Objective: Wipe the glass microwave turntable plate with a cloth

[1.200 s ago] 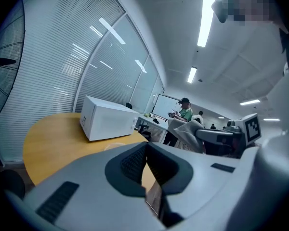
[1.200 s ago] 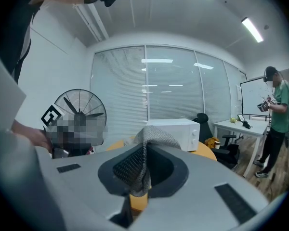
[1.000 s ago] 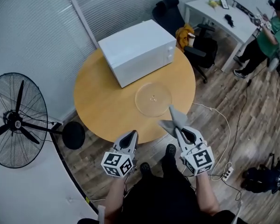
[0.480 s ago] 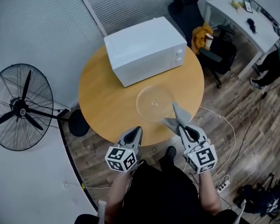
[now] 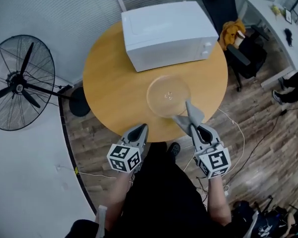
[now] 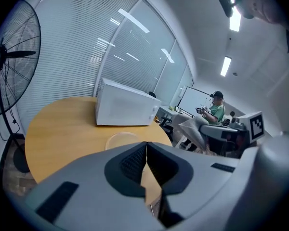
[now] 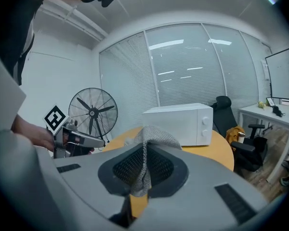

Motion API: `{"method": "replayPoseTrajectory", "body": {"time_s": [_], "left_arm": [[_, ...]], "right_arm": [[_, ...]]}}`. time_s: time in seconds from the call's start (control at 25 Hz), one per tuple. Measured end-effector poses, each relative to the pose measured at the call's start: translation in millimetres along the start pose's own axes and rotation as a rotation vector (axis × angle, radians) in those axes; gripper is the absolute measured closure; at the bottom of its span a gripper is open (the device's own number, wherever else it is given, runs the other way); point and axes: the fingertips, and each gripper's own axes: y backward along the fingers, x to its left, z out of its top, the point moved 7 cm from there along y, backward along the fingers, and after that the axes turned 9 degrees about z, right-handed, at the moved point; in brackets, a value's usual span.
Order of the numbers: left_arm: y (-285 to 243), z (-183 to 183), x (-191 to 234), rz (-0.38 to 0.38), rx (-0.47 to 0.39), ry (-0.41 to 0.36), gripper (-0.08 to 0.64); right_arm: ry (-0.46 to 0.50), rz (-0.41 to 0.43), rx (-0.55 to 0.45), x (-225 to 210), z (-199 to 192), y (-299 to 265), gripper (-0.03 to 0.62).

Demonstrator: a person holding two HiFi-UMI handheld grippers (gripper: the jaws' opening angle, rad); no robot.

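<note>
The clear glass turntable plate lies flat on the round wooden table, in front of the white microwave; it also shows as a pale disc, the plate, in the left gripper view. My right gripper is shut on a grey cloth, whose free end reaches over the table's near edge beside the plate. The cloth hangs pinched between the jaws in the right gripper view. My left gripper is shut and holds nothing, at the table's near edge, left of the plate.
A standing fan is on the floor to the left. A black office chair with an orange garment stands right of the table. A white desk and a person are at far right. Cables lie on the wood floor.
The head view has shifted so the table sits nearer and more central. Both grippers stay at the near edge; the cloth now reaches closer to the plate.
</note>
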Motion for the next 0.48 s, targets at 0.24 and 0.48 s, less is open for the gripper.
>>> {"method": "replayPoseTrajectory", "body": {"time_s": [0.24,0.48], "left_arm": [[-28.9,-3.4,25.8,0.019,0.014,0.057,0.561],[-75.2,-1.7,62.0,0.008,0.047,0.143,0.560]], "right_arm": [[0.009,0.015,0.057,-9.9,-0.3,-21.5,0.571],[0.040,0.010,0.115,-23.9,18.1,-50.9,0.571]]}}
